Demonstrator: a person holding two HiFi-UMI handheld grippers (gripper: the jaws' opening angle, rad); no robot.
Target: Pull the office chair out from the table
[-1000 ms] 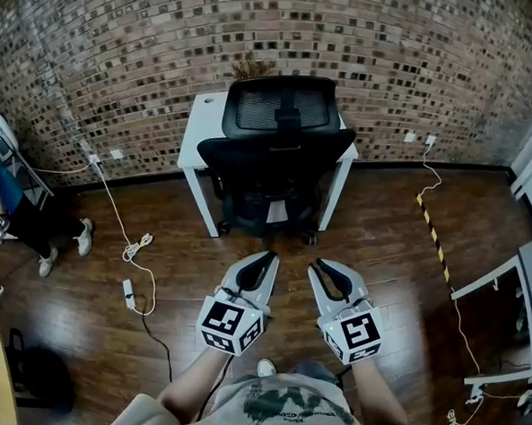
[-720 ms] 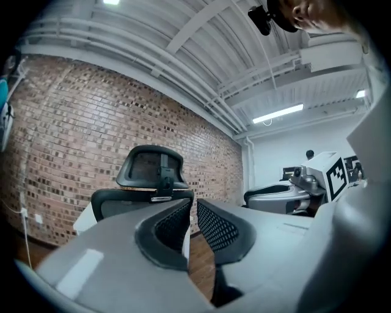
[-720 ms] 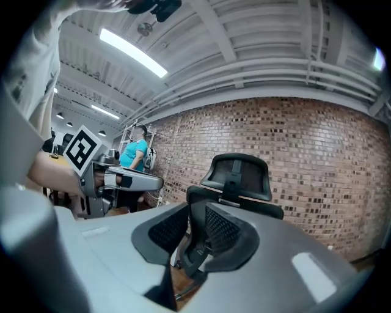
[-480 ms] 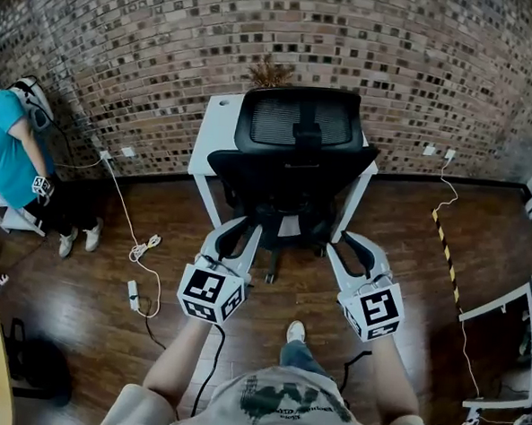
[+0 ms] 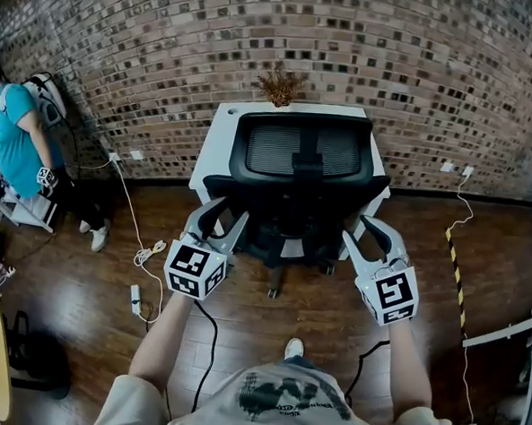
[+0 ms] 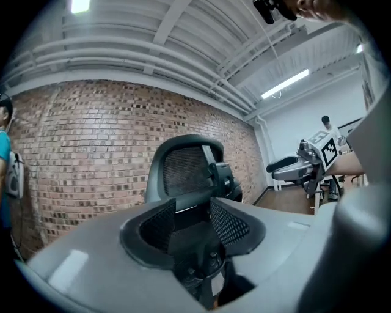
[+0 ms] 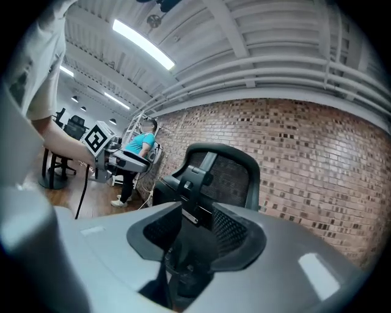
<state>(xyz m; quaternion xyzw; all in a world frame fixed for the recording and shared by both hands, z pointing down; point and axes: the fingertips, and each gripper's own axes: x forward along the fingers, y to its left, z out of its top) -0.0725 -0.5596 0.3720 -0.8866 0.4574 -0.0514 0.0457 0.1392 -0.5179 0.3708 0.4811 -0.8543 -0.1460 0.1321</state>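
Grey left gripper (image 5: 223, 215) and grey right gripper (image 5: 362, 229) reach out level, one on each side of the black mesh office chair (image 5: 302, 164) | both tongs' jaws have just been opening, now spread, pinching nothing | chair stands pushed against the small white table (image 5: 218, 137) | only the gripper views show the long ceiling lights (image 7: 143, 44)

Bright, even light comes from ceiling strip lights (image 7: 143, 44), which glare at eleven o'clock in the right gripper view. Fisheye distortion bows the brick wall (image 5: 366, 51) at twelve o'clock in the head view. Both gripper views' corners go black, and their near foregrounds are blurred.
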